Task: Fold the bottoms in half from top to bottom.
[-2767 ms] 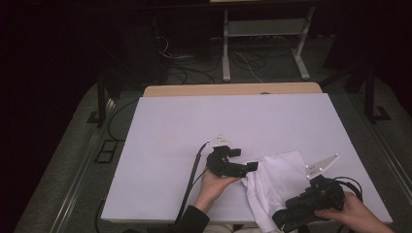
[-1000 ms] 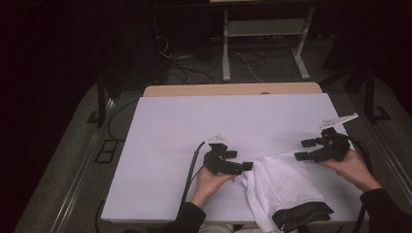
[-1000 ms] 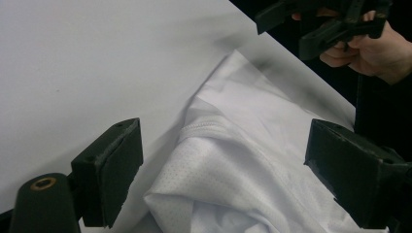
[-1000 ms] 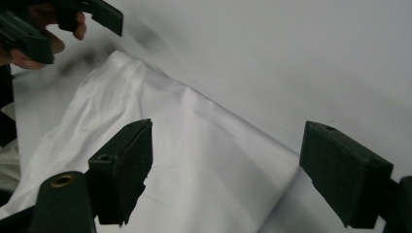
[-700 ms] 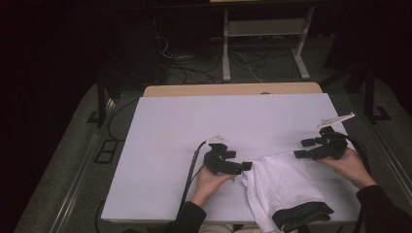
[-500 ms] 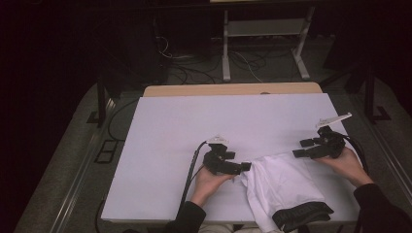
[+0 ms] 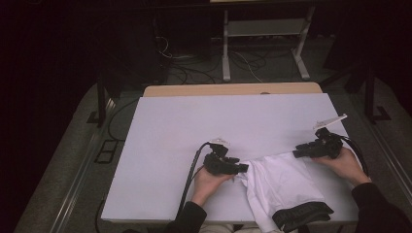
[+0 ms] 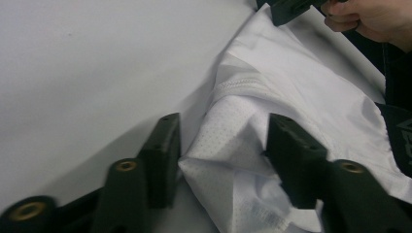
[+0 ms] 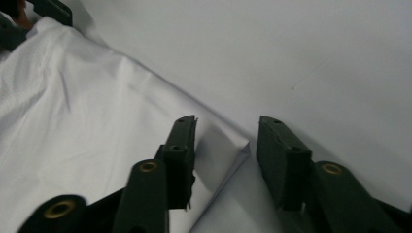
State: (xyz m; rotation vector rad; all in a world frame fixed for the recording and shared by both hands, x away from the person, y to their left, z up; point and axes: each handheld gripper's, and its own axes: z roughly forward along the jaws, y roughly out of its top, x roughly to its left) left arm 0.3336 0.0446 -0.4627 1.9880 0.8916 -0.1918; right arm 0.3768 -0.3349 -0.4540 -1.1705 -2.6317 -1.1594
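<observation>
White garment (image 7: 282, 182) at table's (image 7: 194, 121) near right edge. Left gripper (image 8: 221, 145): jaws apart, bunched hem corner sits between them. Right gripper (image 9: 226, 145): jaws apart, far corner of the cloth between them, not clamped.

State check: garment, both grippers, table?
white garment: partly spread, rumpled, black waistband at the table's near edge
left gripper: open, fingers astride a bunched fold
right gripper: open, fingers astride a corner of the cloth
table: covered in white
</observation>
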